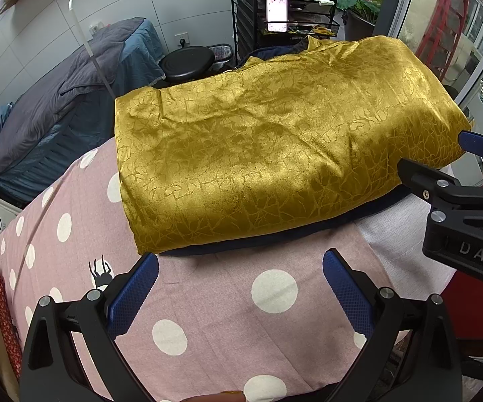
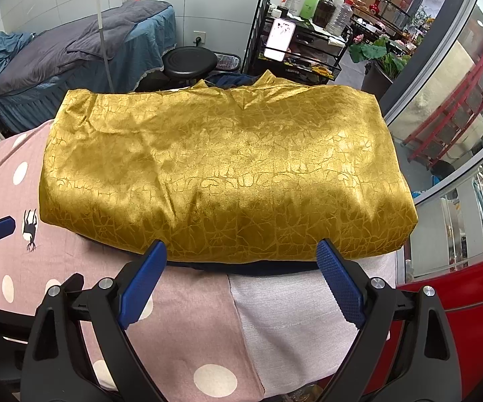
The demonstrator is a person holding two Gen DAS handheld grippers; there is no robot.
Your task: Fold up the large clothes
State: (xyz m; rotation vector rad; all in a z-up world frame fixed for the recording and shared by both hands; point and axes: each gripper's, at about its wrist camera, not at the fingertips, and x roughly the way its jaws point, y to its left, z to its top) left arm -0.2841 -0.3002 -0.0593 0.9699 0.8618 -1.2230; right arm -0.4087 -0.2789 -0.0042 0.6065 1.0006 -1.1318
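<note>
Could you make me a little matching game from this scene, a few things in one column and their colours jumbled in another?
Things:
1. folded garment
2. bedsheet
3. round stool
4. gripper fingers

Colours:
A. blue
B. pink with white dots
C. shiny gold
D. black

Pairs: 1-C, 2-B, 3-D, 4-A

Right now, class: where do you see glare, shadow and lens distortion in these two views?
Left wrist view: sheen streaks across the gold garment, and the bed cover bulges from the fisheye. Right wrist view: bright glare near the garment's middle, dark shadow under its near edge, black corners.
</note>
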